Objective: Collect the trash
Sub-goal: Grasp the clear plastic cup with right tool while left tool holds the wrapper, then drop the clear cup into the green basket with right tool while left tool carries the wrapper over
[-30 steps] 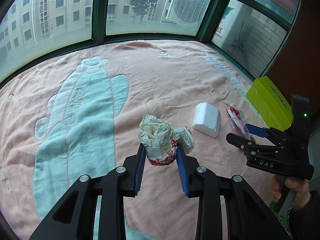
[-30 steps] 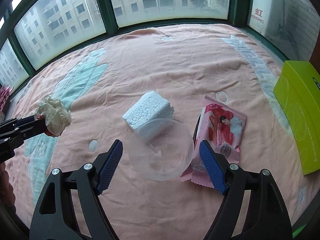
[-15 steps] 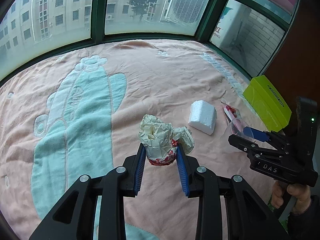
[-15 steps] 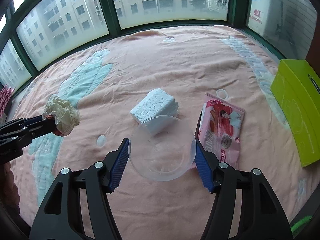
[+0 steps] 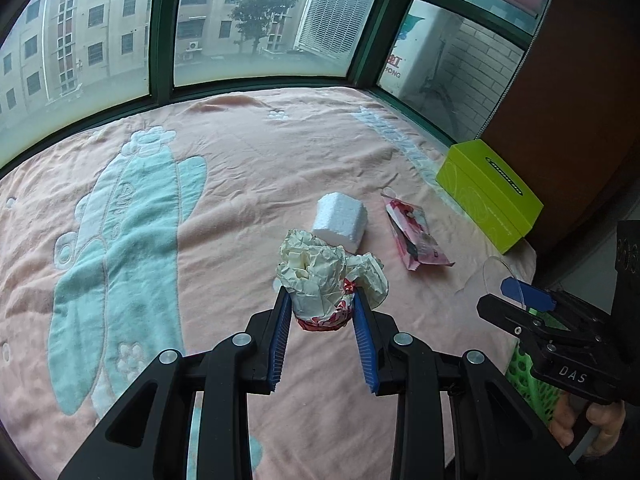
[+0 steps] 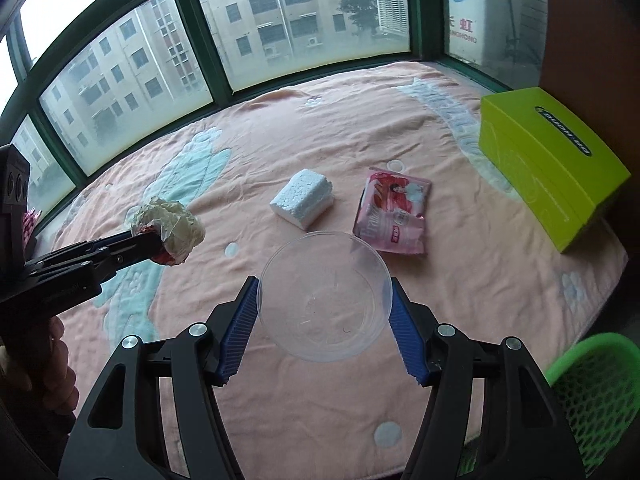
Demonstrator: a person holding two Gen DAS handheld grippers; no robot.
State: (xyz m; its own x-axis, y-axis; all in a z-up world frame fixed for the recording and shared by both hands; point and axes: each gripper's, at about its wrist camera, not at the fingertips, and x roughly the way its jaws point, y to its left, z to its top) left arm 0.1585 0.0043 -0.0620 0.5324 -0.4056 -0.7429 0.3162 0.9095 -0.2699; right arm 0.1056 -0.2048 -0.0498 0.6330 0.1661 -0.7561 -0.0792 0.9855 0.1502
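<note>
My left gripper [image 5: 320, 304] is shut on a crumpled cream paper wad [image 5: 326, 276] with a red bottom, held above the pink blanket; it also shows in the right wrist view [image 6: 170, 232]. My right gripper [image 6: 325, 300] is shut on a clear plastic bowl [image 6: 325, 296], lifted off the blanket; that gripper shows at the right of the left wrist view [image 5: 520, 292]. A white foam block [image 6: 304, 198] and a pink snack wrapper [image 6: 394, 212] lie on the blanket beyond the bowl.
A green mesh basket [image 6: 592, 392] sits below the bed edge at the lower right. A lime-green tissue box [image 6: 548, 164] stands at the right of the bed. Windows with dark green frames ring the far side.
My right gripper closed on the clear bowl and lifted it back toward the near right edge, near the green basket. My left gripper kept the paper wad and rose slightly.
</note>
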